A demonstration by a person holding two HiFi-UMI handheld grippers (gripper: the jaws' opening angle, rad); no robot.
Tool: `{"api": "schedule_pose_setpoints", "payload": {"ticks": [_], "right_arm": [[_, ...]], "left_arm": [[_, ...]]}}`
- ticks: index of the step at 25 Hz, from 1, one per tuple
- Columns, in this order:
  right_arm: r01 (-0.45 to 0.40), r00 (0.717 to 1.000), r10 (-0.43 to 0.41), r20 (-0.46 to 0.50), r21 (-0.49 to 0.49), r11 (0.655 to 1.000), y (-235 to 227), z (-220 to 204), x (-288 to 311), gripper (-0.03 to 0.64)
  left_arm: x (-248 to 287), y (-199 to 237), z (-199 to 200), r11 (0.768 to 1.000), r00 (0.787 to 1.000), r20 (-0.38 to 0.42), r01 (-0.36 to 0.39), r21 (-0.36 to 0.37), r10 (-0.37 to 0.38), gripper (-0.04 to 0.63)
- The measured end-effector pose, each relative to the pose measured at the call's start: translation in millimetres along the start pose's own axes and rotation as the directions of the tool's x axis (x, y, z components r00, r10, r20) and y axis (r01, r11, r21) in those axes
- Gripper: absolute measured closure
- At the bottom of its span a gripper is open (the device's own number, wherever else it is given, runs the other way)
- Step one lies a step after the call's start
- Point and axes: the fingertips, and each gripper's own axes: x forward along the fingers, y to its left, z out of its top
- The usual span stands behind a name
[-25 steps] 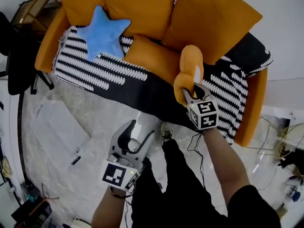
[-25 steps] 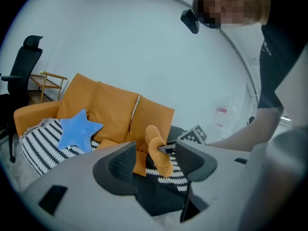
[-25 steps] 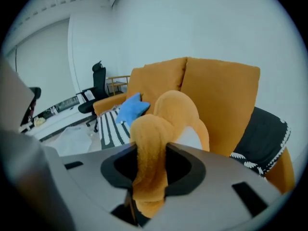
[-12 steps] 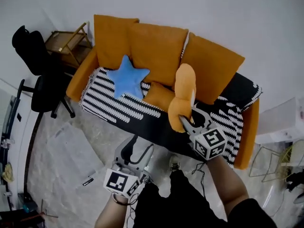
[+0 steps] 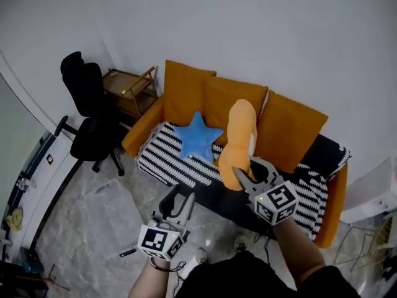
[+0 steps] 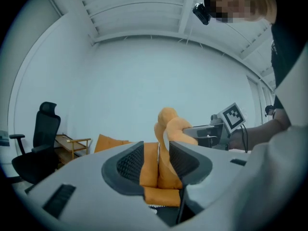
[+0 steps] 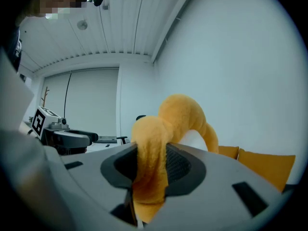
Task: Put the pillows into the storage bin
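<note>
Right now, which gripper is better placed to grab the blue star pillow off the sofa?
Left. The left gripper is empty, its jaws have just been closing on nothing, and the blue star pillow lies toward its side. The right gripper is shut on the orange pillow.

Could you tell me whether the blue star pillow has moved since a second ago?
No. The star pillow still lies on the striped cover, against the back cushions.
</note>
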Motion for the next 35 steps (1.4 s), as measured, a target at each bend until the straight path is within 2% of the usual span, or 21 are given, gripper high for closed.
{"api": "schedule_pose_setpoints", "payload": {"ticks": [5,8,10,14,19,24,29,31,35], "right_arm": [[-0.053,0.998,0.054,0.036,-0.028,0.998,40,25,7,0.485],[-0.082,0.995,0.084,0.05,-0.039,0.996,62,33,13,0.485],[-0.102,0.993,0.104,0.053,-0.039,0.994,74,34,20,0.485],[-0.151,0.987,0.153,0.056,-0.029,0.988,96,31,35,0.486],[-0.249,0.967,0.25,0.043,-0.018,0.968,119,26,59,0.486],[-0.39,0.921,0.39,0.008,-0.022,0.921,137,19,77,0.486],[-0.534,0.845,0.534,-0.027,-0.026,0.845,159,9,91,0.486],[-0.588,0.809,0.587,-0.04,-0.022,0.809,175,4,94,0.486],[-0.694,0.719,0.691,-0.075,-0.014,0.72,221,-6,100,0.486]], "left_arm": [[-32,22,23,0.997,0.998,0.021,-0.067,0.046,0.066,0.554],[-51,36,30,0.994,0.995,0.032,-0.095,0.062,0.093,0.588],[-63,45,31,0.991,0.992,0.035,-0.12,0.062,0.118,0.589],[-88,62,28,0.98,0.982,-0.033,-0.185,0.07,0.187,0.589],[-116,83,24,0.958,0.959,0.003,-0.285,0.04,0.285,0.591],[-142,90,19,0.897,0.897,0.026,-0.442,0.015,0.441,0.589],[-172,75,5,0.81,0.81,0.014,-0.586,-0.023,0.587,0.589],[-190,70,0,0.768,0.768,0.011,-0.64,-0.029,0.64,0.589],[-234,62,-10,0.667,0.668,-0.007,-0.743,-0.058,0.744,0.59]]}}
